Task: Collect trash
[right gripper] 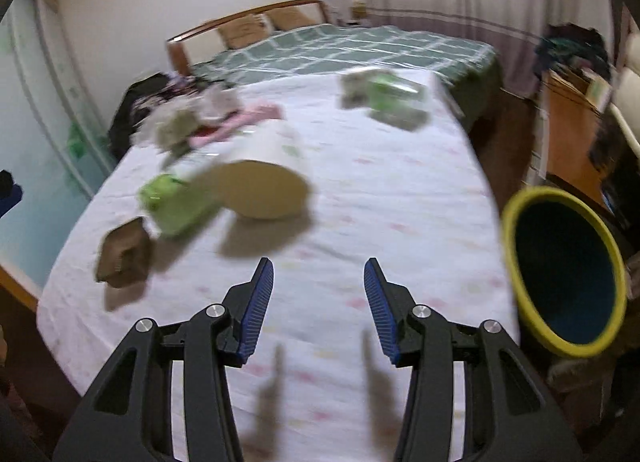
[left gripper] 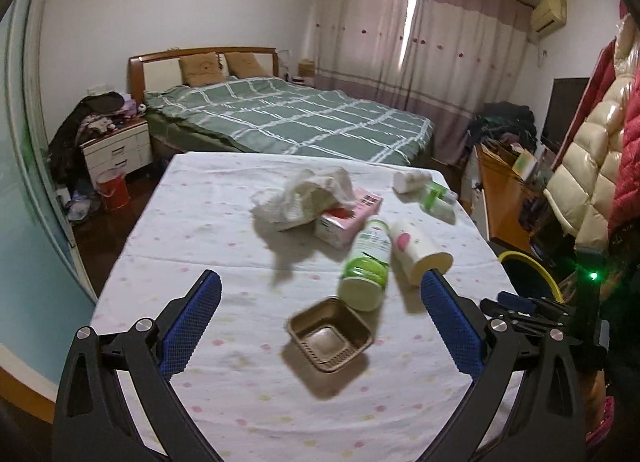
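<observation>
Trash lies on a table with a white dotted cloth (left gripper: 192,230). It includes a crumpled tissue (left gripper: 304,192), a pink box (left gripper: 352,214), a green-and-white bottle (left gripper: 366,266), a cream bottle (left gripper: 420,252) and a brown foil tray (left gripper: 330,334). My left gripper (left gripper: 320,282) is open wide above the tray and holds nothing. In the blurred right wrist view my right gripper (right gripper: 319,266) is open over bare cloth (right gripper: 380,190). The cream bottle (right gripper: 260,186), green bottle (right gripper: 172,202) and tray (right gripper: 124,254) lie ahead to its left.
A dark bin with a yellow rim (right gripper: 510,218) stands off the table's right edge, its rim (left gripper: 532,262) also showing in the left wrist view. A white cup (left gripper: 412,181) and small green bottle (left gripper: 438,200) lie far right. A bed (left gripper: 288,118) is behind, a cabinet (left gripper: 504,190) to the right.
</observation>
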`<control>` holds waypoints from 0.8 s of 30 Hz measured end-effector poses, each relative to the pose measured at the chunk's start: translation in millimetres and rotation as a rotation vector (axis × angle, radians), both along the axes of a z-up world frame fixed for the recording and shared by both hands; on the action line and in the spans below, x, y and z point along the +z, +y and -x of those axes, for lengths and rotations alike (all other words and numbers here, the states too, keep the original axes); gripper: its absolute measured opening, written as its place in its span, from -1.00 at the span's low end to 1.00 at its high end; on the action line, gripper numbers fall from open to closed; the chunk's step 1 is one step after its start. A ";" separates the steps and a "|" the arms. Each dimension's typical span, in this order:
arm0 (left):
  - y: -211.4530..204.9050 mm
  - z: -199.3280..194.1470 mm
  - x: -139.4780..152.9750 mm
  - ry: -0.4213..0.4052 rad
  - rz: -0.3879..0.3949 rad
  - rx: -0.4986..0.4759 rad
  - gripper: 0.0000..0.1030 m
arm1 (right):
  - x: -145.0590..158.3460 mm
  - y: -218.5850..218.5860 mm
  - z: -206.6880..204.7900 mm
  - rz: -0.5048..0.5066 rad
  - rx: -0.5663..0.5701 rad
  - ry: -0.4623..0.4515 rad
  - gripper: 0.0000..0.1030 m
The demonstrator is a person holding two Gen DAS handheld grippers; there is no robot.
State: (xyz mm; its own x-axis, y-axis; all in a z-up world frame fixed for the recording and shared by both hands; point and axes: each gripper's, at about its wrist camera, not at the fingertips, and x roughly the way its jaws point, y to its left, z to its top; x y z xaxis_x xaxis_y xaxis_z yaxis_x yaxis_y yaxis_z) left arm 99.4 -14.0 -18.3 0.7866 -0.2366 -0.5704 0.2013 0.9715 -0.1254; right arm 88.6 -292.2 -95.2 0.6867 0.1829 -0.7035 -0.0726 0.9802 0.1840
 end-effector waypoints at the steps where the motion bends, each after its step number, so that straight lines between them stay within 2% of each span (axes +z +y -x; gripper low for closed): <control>1: -0.3 0.2 0.6 -0.003 0.000 0.005 0.91 | 1.2 6.2 -1.6 0.004 0.015 -0.003 -0.12; 4: 5.9 2.0 1.6 -0.004 0.006 0.022 0.91 | 2.2 25.8 -12.6 0.023 0.036 -0.002 -0.12; 11: 11.0 0.4 -4.9 0.019 0.015 0.024 0.91 | 0.2 20.0 -56.5 0.088 -0.022 0.013 -0.12; 22: 2.9 -9.5 -14.7 0.045 0.020 0.007 0.91 | -13.0 16.9 -100.8 0.070 -0.011 0.064 -0.12; 24: 2.0 -11.0 -16.2 0.048 0.019 0.005 0.91 | -14.9 18.1 -103.8 0.072 -0.007 0.070 -0.28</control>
State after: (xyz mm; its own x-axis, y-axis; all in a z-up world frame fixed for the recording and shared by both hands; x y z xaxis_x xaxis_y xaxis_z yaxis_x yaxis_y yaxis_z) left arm 110.4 -12.0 -34.5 0.7599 -0.2438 -0.6026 0.1897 0.9698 -0.1532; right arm 192.3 -274.0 -110.1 0.6362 0.1255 -0.7612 -0.0555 0.9916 0.1171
